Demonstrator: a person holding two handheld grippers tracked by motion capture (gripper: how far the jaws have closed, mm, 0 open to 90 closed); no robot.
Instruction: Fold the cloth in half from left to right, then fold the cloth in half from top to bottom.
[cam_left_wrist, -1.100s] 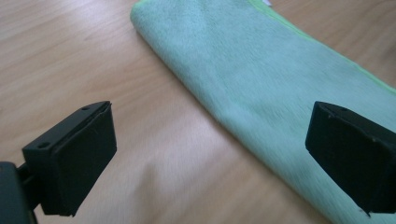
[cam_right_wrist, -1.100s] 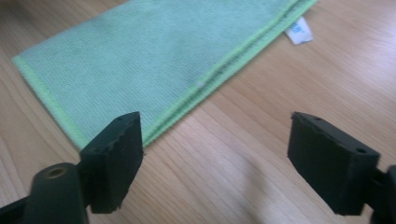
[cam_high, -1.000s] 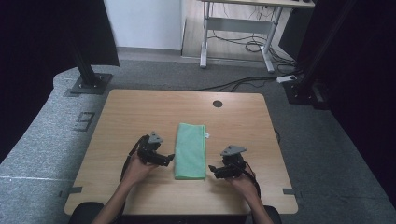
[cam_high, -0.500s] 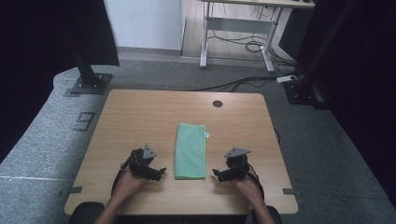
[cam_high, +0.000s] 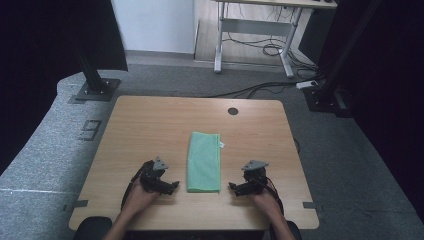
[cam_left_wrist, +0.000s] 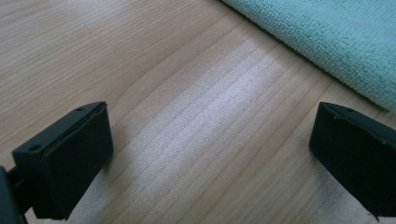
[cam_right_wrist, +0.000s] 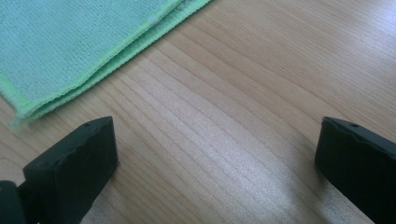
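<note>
The green cloth (cam_high: 204, 161) lies folded into a long narrow strip on the middle of the wooden desk (cam_high: 150, 125), its long sides running away from the person, a small white tag at its far right corner.

Going from left to right: the left gripper (cam_high: 172, 186) rests low over the desk just beside the cloth's near left corner, apart from it. In the left gripper view its jaws stand wide apart with nothing but bare wood between them, and the cloth's (cam_left_wrist: 336, 42) edge runs past at upper right, untouched. Then comes the cloth itself, flat and tidy, its layered edges lying even in the right gripper view (cam_right_wrist: 70, 46). Past it the right gripper (cam_high: 233, 188) sits near the cloth's near right corner, also clear of it. Its jaws have just been opening and now stand released at their widest, with only bare desk between them.

Judging from this, the folding looks finished and the step in hand is letting go and resting beside the cloth. Both grippers are empty. If another fold is wanted, the next move calls for each gripper to slide inward to a near corner of the cloth, pinch all the layers together, and carry them toward the far end without skewing the strip.
</note>
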